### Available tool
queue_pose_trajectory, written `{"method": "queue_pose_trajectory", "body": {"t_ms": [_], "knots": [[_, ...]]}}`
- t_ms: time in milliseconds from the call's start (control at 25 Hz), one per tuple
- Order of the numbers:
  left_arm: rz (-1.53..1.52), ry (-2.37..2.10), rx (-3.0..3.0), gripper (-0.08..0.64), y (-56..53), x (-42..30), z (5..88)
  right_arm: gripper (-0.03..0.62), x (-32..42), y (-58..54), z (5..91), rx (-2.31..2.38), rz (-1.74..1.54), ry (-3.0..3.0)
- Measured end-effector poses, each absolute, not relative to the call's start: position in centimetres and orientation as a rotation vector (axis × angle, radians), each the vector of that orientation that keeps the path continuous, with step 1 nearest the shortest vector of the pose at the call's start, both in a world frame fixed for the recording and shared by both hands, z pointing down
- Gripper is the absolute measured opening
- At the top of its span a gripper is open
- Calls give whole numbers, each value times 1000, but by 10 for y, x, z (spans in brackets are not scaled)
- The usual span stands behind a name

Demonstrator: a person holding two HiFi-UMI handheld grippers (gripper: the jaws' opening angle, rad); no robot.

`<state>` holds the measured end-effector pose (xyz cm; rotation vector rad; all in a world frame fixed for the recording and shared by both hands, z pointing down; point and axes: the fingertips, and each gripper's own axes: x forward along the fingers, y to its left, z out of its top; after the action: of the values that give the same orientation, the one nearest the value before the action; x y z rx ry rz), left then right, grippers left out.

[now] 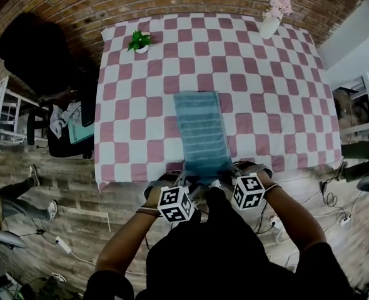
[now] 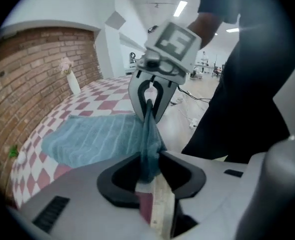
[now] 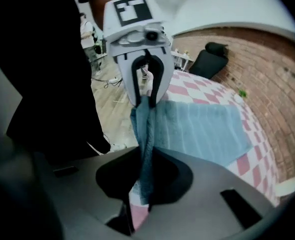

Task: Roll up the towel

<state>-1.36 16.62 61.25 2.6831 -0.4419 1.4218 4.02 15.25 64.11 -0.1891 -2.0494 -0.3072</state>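
Two bare forearms reach forward and down from the bottom of the head view. The left forearm (image 1: 127, 242) and right forearm (image 1: 295, 219) angle inward so that the hands come close together. Each hand holds a grey two-jaw tool topped by a black-and-white marker cube. The left gripper (image 1: 189, 181) and right gripper (image 1: 224, 179) sit just beside each other, both tilted steeply downward. The jaws of each are closed, pinching a bunched fold at the near edge of a blue striped terry towel (image 1: 200, 127). In each gripper view the other gripper faces it, tips close together.
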Motion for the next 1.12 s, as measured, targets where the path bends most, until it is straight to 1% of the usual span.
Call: {"method": "queue_pose_trajectory", "body": {"t_ms": [80, 120, 240, 320, 360, 480, 560, 720, 840, 880, 920, 960, 1000, 1120], "knots": [[1409, -561, 2782, 259, 165, -10, 596, 36, 40, 147, 641, -241, -96, -2050], [1407, -628, 2853, 291, 165, -7, 585, 37, 39, 145, 641, -272, 14, -2052], [1471, -753, 3075, 287, 170, 5, 558, 37, 35, 136, 638, -365, 362, -2044], [1518, -744, 3180, 259, 177, 13, 555, 37, 31, 128, 630, -414, 568, -2009], [1545, -722, 3228, 233, 182, 16, 557, 37, 28, 122, 625, -435, 653, -1993], [1675, -611, 3338, 167, 193, 22, 571, 38, 20, 101, 615, -457, 822, -1968], [1760, -549, 3293, 152, 190, 21, 590, 41, 16, 83, 613, -432, 837, -1973], [1740, -726, 3049, 169, 142, 3, 609, 58, 15, 66, 618, -404, 613, -2001], [1764, -750, 2898, 171, 113, -13, 620, 99, 10, 60, 620, -370, 406, -2065], [1748, -735, 2861, 167, 108, -16, 622, 132, 8, 56, 619, -335, 310, -2102], [1723, -714, 2828, 169, 103, -17, 623, 186, 7, 50, 615, -288, 186, -2145], [1695, -692, 2796, 168, 100, -17, 624, 206, 6, 45, 607, -238, 40, -2192], [1661, -667, 2765, 162, 97, -18, 625, 219, 5, 44, 596, -200, -112, -2241], [1539, -580, 2663, 149, 90, -17, 626, 221, 10, 72, 571, -217, -464, -2319]]}}
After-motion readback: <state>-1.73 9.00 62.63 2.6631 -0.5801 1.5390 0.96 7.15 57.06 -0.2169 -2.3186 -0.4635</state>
